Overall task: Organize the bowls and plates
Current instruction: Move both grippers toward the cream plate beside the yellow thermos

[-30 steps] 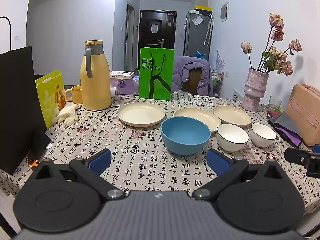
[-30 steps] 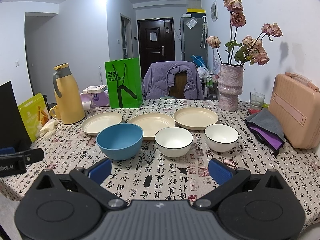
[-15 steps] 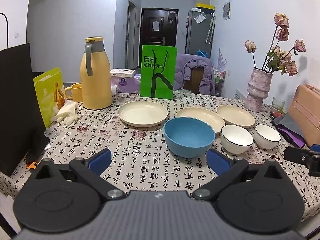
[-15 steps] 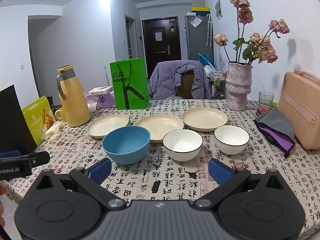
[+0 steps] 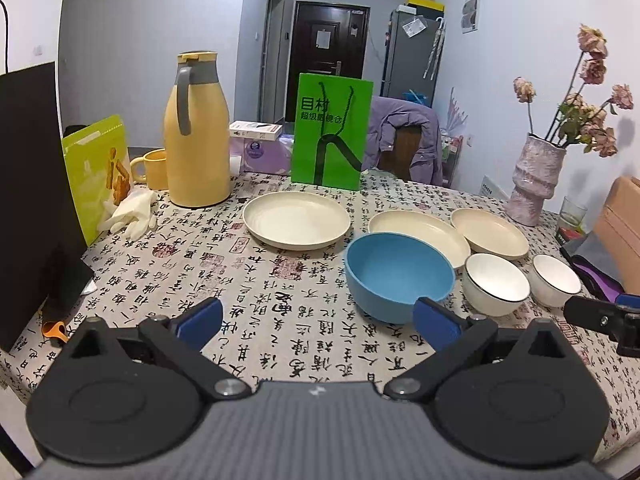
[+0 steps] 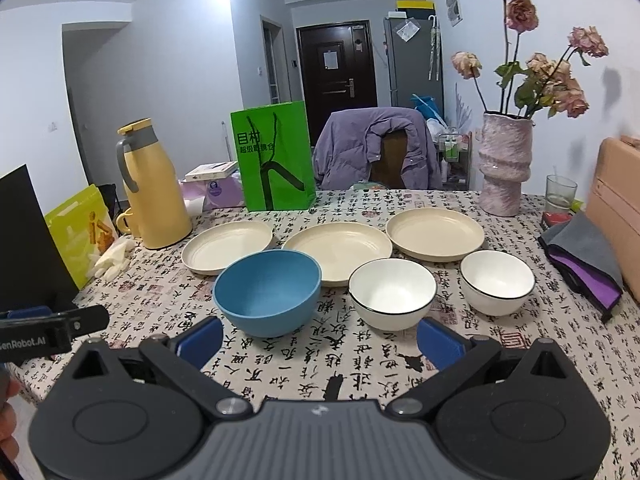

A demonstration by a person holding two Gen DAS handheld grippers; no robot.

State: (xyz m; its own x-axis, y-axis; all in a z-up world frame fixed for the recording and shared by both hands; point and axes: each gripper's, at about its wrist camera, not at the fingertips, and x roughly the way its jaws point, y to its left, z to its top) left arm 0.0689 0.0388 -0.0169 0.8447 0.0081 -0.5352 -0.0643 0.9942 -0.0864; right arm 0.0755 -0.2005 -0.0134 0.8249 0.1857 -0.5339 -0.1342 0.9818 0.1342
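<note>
Calligraphy-print cloth covers the counter (image 6: 280, 368) on which all items stand; behind it a dark door closes the far end of the room.

Left tool (image 5: 318, 324): spread wide, blue pads apart, nothing between them, held above the near counter edge. At its 1 o'clock, close ahead, stands the blue bowl (image 5: 398, 276), upright and empty; the right-side pad overlaps the bowl's lower edge in the left wrist view, and contact cannot be determined. At 12 o'clock beyond it lies the left cream plate (image 5: 296, 220). At 3 o'clock the tip of the other device shows at the frame edge.

Right tool (image 6: 320, 340): likewise spread wide and empty, above the near counter edge. At its 11 o'clock stands the blue bowl (image 6: 267, 292); at 1 o'clock the first white bowl (image 6: 392, 293), black-rimmed; further toward 2 o'clock the second white bowl (image 6: 497, 282), apart from the first. Behind the bowls three cream plates lie in a row: left cream plate (image 6: 227, 246), middle cream plate (image 6: 338, 247), right cream plate (image 6: 436, 238). The blue bowl hides part of the middle plate's near rim; whether they touch cannot be told.

Outer field, right wrist view: yellow thermos (image 6: 152, 188) at 10 o'clock, green paper bag (image 6: 274, 162) at 12 o'clock, pink vase (image 6: 505, 168) with dried flowers at 2 o'clock, folded grey and purple cloth (image 6: 582, 264) at 3 o'clock.
</note>
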